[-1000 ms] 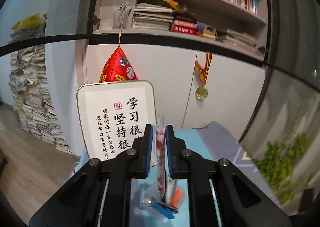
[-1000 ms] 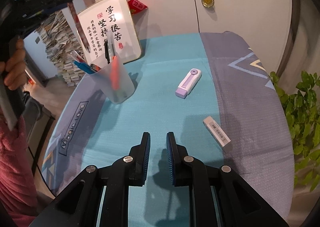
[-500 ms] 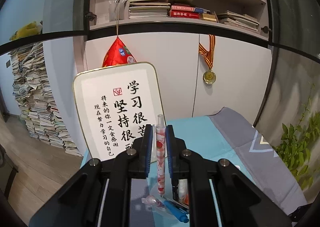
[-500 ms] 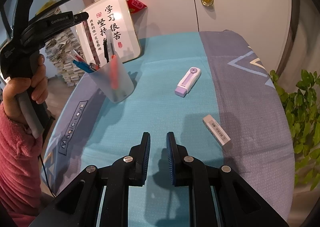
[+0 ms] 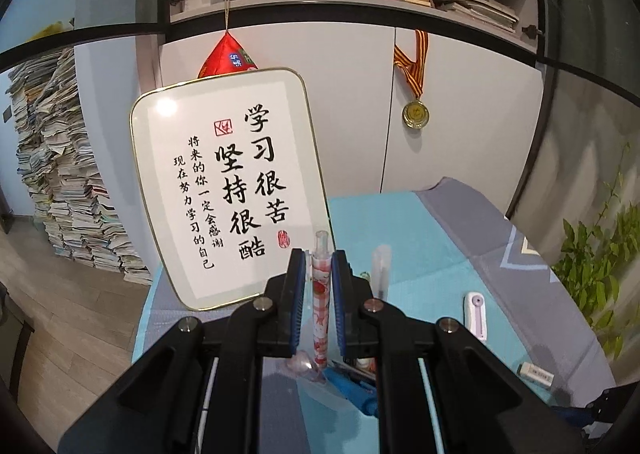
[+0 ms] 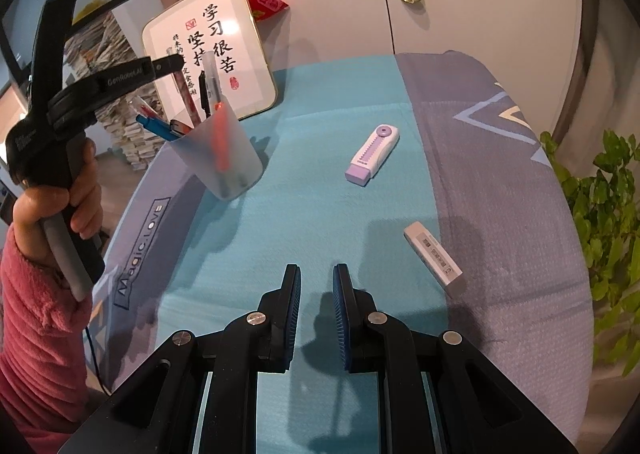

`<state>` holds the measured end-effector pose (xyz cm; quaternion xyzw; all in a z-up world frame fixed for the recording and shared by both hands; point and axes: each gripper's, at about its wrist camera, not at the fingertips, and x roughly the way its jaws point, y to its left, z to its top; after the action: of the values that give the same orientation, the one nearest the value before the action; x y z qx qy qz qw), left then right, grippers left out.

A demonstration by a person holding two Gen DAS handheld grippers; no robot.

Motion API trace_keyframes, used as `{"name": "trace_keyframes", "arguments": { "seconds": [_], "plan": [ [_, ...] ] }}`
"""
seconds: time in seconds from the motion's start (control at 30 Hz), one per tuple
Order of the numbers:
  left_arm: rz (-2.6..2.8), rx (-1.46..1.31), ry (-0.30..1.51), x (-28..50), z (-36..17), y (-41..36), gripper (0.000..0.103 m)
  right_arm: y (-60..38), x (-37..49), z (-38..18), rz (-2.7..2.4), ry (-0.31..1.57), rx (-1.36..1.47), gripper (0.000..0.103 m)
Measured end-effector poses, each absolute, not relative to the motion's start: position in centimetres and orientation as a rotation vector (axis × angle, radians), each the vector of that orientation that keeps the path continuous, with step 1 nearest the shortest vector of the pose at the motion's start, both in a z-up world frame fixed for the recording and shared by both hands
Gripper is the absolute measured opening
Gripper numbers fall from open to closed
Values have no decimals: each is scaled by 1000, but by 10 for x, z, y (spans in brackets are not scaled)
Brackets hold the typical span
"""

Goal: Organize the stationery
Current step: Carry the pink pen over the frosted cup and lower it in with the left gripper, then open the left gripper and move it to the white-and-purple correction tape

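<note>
My left gripper (image 5: 318, 266) is shut on a red-and-white patterned pen (image 5: 320, 318), held upright. In the right wrist view that gripper (image 6: 172, 64) reaches in from the left above a frosted pen cup (image 6: 224, 158), and the pen's lower end dips among the several pens standing in it. A blue pen (image 5: 352, 382) in the cup shows just below my left fingers. My right gripper (image 6: 316, 274) hovers shut over the teal cloth with nothing between its pads. A purple-and-white eraser case (image 6: 372, 154) and a white eraser (image 6: 434, 256) lie on the cloth to its right.
A framed calligraphy board (image 6: 212, 50) leans against the white cabinet behind the cup. The table (image 6: 320, 214) has a teal and grey cloth. A green plant (image 6: 608, 190) stands off its right edge. A hand and pink sleeve (image 6: 36, 294) hold the left gripper.
The left gripper has sunk with the pen toward the cup, bringing more of the table into its view. The right gripper has stayed put.
</note>
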<state>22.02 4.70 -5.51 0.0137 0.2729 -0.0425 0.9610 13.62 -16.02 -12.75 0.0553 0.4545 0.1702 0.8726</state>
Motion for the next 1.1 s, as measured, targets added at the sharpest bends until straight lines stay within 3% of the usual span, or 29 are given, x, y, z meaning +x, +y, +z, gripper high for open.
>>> {"name": "trace_keyframes", "arguments": {
  "seconds": [0.47,0.67,0.93,1.1],
  "plan": [
    [-125,1,600,206,-60,54,14,-162,134,-128,349,953,125,15],
    [-131,-2,544,188,-43,58,36,-166,134,-130,346,953,136,15],
    [-209,29,491,153,-20,29,38,-191,136,-131,267,931,150,15],
    [-315,131,512,136,-27,-21,49,-217,141,-141,185,945,184,16]
  ]
}}
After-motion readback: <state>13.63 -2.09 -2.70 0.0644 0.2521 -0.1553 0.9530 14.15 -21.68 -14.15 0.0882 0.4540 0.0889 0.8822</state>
